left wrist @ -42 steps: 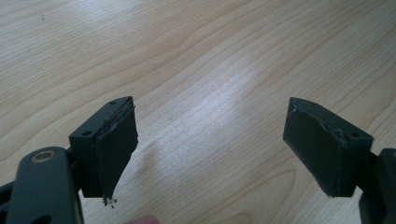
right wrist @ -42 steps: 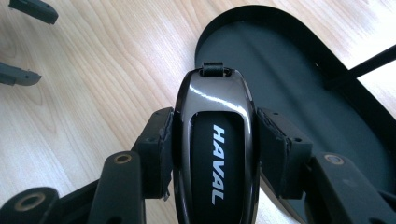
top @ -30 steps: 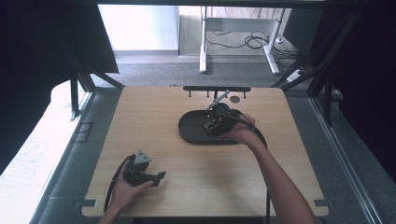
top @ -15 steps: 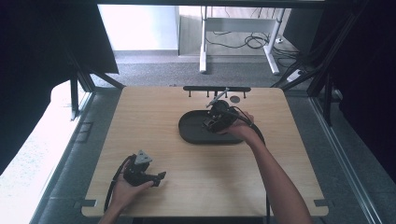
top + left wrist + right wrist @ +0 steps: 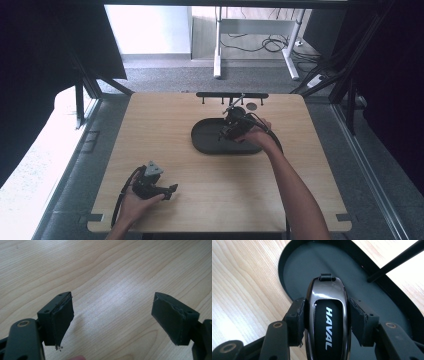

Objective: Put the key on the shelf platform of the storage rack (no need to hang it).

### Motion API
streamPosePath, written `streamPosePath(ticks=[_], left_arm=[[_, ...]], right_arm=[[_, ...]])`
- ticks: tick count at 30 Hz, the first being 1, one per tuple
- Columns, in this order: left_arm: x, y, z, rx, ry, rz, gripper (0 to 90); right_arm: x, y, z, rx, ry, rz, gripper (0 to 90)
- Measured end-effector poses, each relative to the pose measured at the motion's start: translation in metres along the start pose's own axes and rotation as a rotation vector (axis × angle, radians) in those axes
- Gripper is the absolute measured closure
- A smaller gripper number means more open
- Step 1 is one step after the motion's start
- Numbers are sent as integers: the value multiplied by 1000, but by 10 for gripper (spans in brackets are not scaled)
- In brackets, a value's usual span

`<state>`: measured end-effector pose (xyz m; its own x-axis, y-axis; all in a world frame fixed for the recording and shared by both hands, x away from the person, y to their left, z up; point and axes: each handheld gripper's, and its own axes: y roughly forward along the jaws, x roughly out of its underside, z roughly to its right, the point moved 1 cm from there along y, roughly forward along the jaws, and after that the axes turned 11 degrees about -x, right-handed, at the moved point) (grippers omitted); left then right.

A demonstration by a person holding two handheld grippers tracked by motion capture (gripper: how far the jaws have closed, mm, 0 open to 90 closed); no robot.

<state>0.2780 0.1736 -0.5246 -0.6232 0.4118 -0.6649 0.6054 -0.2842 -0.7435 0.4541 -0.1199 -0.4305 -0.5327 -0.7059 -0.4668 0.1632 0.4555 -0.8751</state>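
A glossy dark car key fob point(image 5: 327, 315) lettered HAVAL sits between the jaws of my right gripper point(image 5: 327, 322), which is shut on its two sides. The fob hangs over a black oval tray point(image 5: 372, 297). In the high view the right gripper point(image 5: 231, 127) is above the tray point(image 5: 207, 142) at the middle of the wooden table point(image 5: 300, 200). My left gripper point(image 5: 167, 190) rests in a hand near the front left of the table. Its jaws point(image 5: 112, 322) stand wide open over bare wood with nothing between them.
A black rail with small pegs point(image 5: 232, 95) runs along the table's far edge, with a small round dark thing point(image 5: 252, 106) beside it. A thin black rod point(image 5: 397, 258) crosses above the tray. Dark curtains and frame legs flank the table.
The right gripper with the fob has shifted slightly over the tray. The left gripper has stayed where it was.
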Motion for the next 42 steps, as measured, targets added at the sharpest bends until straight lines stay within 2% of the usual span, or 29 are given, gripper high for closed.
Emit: streamPosePath(ticks=[14,17,21,31,36,42], left_arm=[[0,1,0,0,-6,-2,181],[1,1,0,0,-3,-8,180],[1,3,1,1,2,-12,180],[1,3,1,-1,1,-13,180],[1,3,1,0,5,-14,180],[1,4,1,0,6,-17,180]], right_arm=[[2,22,14,3,11,-23,494],[5,31,18,-5,19,-39,493],[5,34,21,-8,22,-29,493],[10,39,30,29,25,-51,493],[12,40,34,27,29,-50,493],[17,44,42,44,27,-79,492]])
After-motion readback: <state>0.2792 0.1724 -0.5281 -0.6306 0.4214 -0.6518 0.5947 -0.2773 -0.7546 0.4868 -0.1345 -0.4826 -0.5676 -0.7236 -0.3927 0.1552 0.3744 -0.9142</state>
